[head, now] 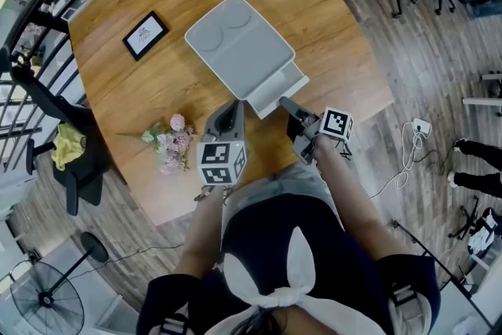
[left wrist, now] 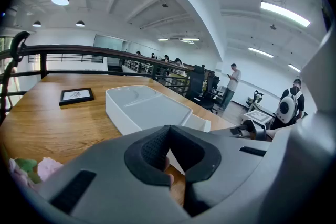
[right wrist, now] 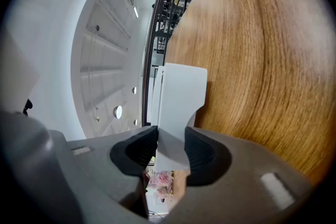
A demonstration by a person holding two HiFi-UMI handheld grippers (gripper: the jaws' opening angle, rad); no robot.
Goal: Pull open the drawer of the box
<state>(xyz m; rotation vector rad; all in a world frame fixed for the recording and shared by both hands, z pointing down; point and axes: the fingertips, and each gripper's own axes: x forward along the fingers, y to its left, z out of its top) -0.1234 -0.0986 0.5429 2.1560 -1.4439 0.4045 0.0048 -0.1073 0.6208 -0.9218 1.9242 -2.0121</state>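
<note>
1. Yellow cloth (head: 68, 143) lies on a black chair (head: 74, 169) at the far left, beside the wooden table (head: 118, 90).
2. On the table's left part lies a black picture frame (head: 145, 35), well apart from the rest. Nearer the person lies a bunch of pink flowers (head: 171, 143).
3. The left gripper (head: 234, 107) is just right of the flowers. Its tip is at the near edge of the grey box (head: 235, 43); whether it touches cannot be told. In the left gripper view its jaws meet at their tips with nothing between them, and the box (left wrist: 142, 110) stands right behind.
4. The box sits flat near the middle of the table, turned at a slant. Its drawer (head: 284, 86) stands partly out of the end that faces the person, on the right.
5. The right gripper (head: 289, 102) meets the drawer's front. In the right gripper view its jaws are clamped on the pale front piece of the drawer (right wrist: 181, 92), one dark pad pressed on either side.
6. White cables (head: 408, 145) lie on the plank floor at the far right.
</note>
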